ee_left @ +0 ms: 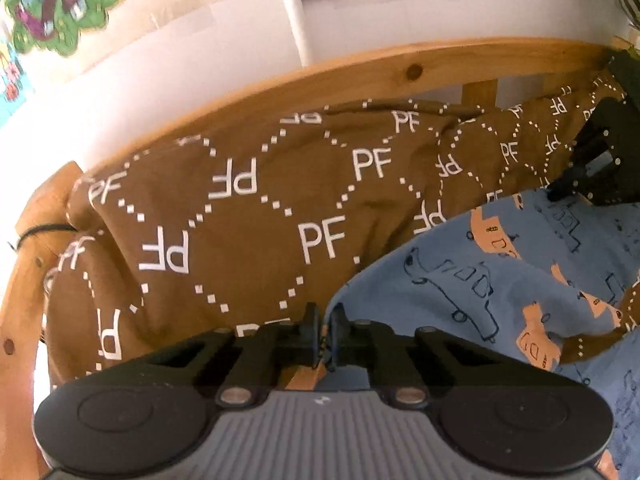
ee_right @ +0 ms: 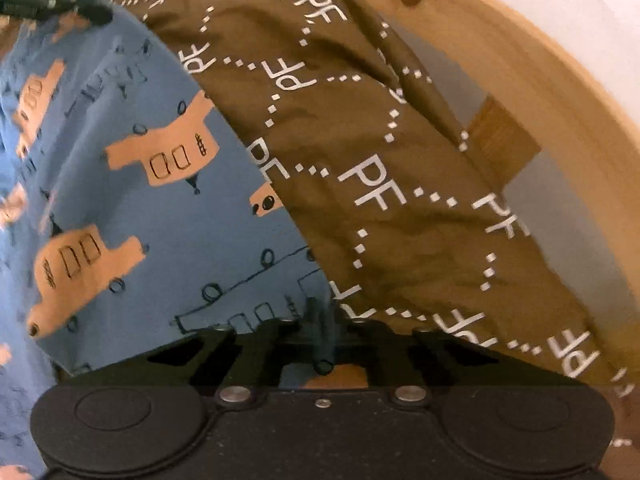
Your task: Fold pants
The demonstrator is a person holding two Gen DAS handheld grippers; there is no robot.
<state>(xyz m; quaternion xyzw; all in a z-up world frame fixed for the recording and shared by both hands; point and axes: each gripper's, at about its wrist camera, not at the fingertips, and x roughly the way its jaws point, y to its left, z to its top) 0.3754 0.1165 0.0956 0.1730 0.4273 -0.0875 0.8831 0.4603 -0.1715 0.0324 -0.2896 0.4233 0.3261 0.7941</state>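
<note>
Blue car-print sheet [ee_left: 500,280] | brown PF-lettered pants [ee_left: 256,216] – rumpled | both grippers' fingers clenched on cloth

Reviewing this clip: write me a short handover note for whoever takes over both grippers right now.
Left gripper: shut at the blue car-print pants' edge.
Right gripper: shut on the same pants, at the border with the brown PF blanket; the grip is blurred.
Pants lie crumpled on the blanket beside the wooden bed rail.
Done: both edges apparently pinched.
Left: lift, spread and fold.
</note>
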